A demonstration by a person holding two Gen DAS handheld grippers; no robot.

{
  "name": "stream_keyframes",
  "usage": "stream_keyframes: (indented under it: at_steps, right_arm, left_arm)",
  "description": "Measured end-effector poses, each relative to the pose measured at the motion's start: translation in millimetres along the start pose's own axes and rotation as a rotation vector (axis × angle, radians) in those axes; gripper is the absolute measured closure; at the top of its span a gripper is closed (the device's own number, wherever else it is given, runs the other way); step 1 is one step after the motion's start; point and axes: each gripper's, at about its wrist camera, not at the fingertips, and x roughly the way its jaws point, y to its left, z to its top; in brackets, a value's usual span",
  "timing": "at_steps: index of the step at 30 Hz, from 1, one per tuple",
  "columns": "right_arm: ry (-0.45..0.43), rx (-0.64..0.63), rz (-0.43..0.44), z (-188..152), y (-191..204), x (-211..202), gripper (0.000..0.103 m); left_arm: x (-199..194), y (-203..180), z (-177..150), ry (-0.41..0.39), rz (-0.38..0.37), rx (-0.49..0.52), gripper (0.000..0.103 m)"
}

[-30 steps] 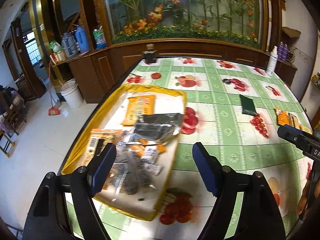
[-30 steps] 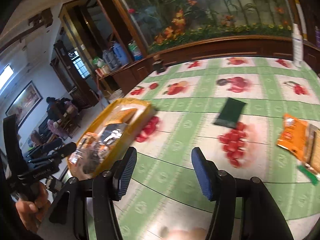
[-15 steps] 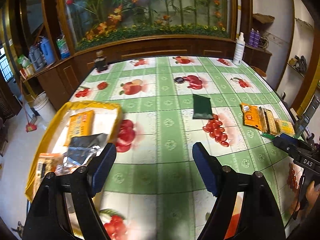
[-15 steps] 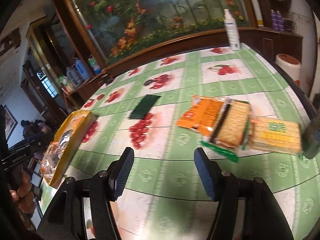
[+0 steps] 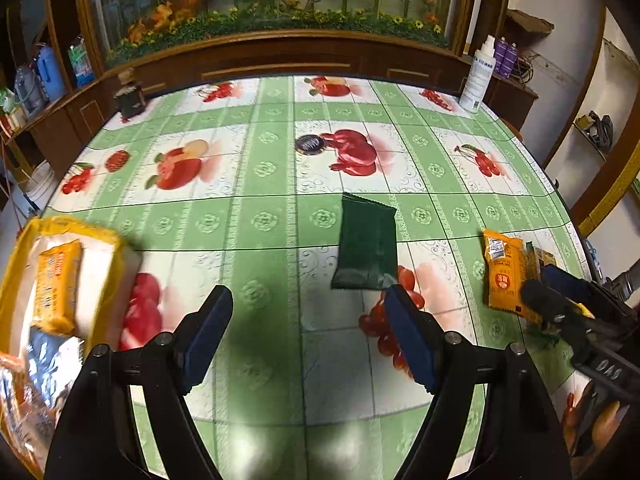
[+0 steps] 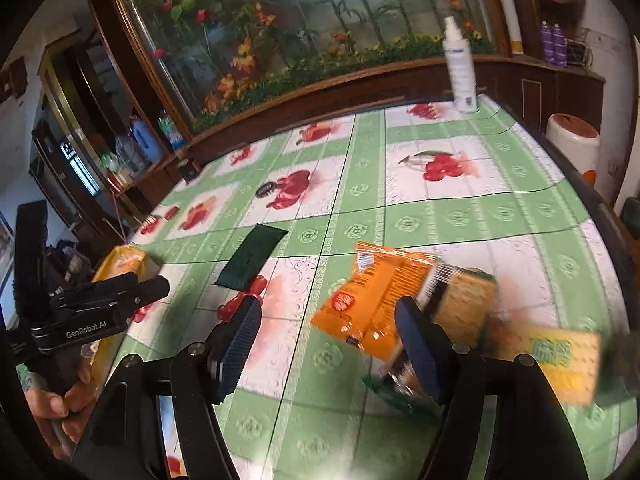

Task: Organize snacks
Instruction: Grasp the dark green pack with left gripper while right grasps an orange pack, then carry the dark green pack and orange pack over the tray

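Note:
My left gripper point(image 5: 308, 296) is open and holds nothing; it hovers over the fruit-print tablecloth just short of a dark green packet point(image 5: 366, 248). The yellow tray point(image 5: 116, 256) at the left edge holds an orange pack point(image 5: 56, 284) and a silver pack point(image 5: 48, 360). My right gripper point(image 6: 328, 308) is open above the near end of an orange snack packet point(image 6: 372, 296), and nothing is between its pads. Beside that packet lie a cracker pack point(image 6: 464, 300) and a yellow pack point(image 6: 560, 356), both blurred. The green packet point(image 6: 252, 256) lies further left.
A white spray bottle point(image 5: 478, 76) stands at the table's far right corner. A dark jar point(image 5: 128, 98) stands at the far left, and a round dark lid point(image 5: 310, 145) lies mid-table. A wooden cabinet with a flower display runs behind. The table edge curves close on the right.
Both grippers have swung right across the table. The tray has slid to the left edge of the left view, and the orange packet now sits under the right gripper, whose jaws have widened slightly.

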Motion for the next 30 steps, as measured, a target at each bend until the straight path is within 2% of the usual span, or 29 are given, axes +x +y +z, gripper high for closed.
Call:
stream_keyframes:
  at_steps: [4,6,9,13,15,17,19,20,21,26,30]
  right_arm:
    - [0.071,-0.025,-0.130,5,7,29,0.031]
    - [0.098,-0.044,-0.195,3,9,39,0.024]
    - [0.117,-0.082,-0.244,2,12,51,0.023]
    - [0.132,-0.134,-0.280,-2,20,63,0.022]
    - [0.125,-0.139,-0.268,-3,21,65,0.020]
    - [0.119,-0.144,-0.264,-3,21,64,0.023]
    - [0.109,-0.150,-0.259,-1,21,63,0.033]
    - [0.106,-0.154,-0.253,-1,21,62,0.041]
    - [0.104,-0.154,-0.247,-1,21,61,0.042]
    - [0.089,-0.128,-0.195,-5,19,53,0.050]
    - [0.086,-0.114,-0.127,-14,25,43,0.052]
  left_arm:
    - [23,-9,10,0.029,-0.021,0.012,0.024]
    - [32,-15,16,0.032,-0.017,0.027,0.024]
    - [47,-23,24,0.044,-0.008,0.054,0.024]
    - [68,-34,24,0.099,-0.033,0.108,0.024]
    - [70,-38,21,0.077,-0.029,0.130,0.019]
    - [71,-37,22,0.073,-0.033,0.118,0.020]
    - [69,-36,22,0.061,-0.034,0.119,0.032]
    - [66,-35,22,0.051,-0.039,0.125,0.054]
    - [64,-34,22,0.050,-0.041,0.130,0.060]
    - [53,-20,10,0.061,-0.039,0.106,0.060]
    - [30,-6,-8,0.039,-0.045,0.073,0.060]
